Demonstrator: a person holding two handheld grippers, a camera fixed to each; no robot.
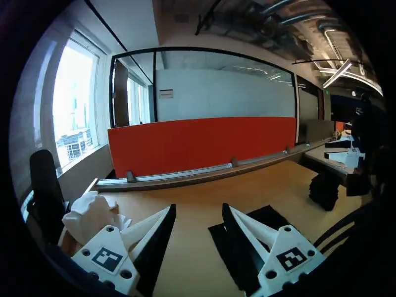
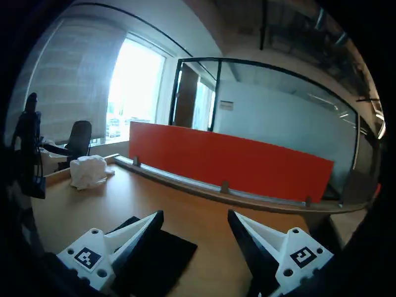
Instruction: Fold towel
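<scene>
**Left gripper view, right gripper view: both claws open above the table, black towel flat beneath them**

Left gripper view. The left claw (image 1: 198, 205) is spread wide, its fingers well apart and gripping nothing, with bare table (image 1: 277, 178) showing in the gap. A black towel (image 1: 270, 214) lies flat on the wood just beyond and under the finger on the right of the picture. I cannot tell whether that finger touches the cloth or hangs over it. Off to the left of the picture, near the table edge, sits a white crumpled cloth (image 1: 89, 210) in a loose heap. Far right, a stack of dark folded items (image 1: 324, 190) stands on the table, well apart from the towel. An orange divider (image 1: 198, 143) runs along the back of the table. A dark office chair (image 1: 44, 188) stands at the left under a bright window (image 1: 74, 104).

Right gripper view. The right claw (image 2: 195, 213) is likewise wide open and empty. The black towel (image 2: 168, 247) lies flat under the finger on the left of the picture, one corner reaching into the gap. I cannot judge contact here either. Farther out, the white crumpled cloth (image 2: 88, 171) sits near the far left corner of the table (image 2: 148, 193), well apart from the towel. Behind it I note the office chair (image 2: 79, 136) and the window (image 2: 133, 89). The orange divider (image 2: 237, 158) crosses the background.
</scene>
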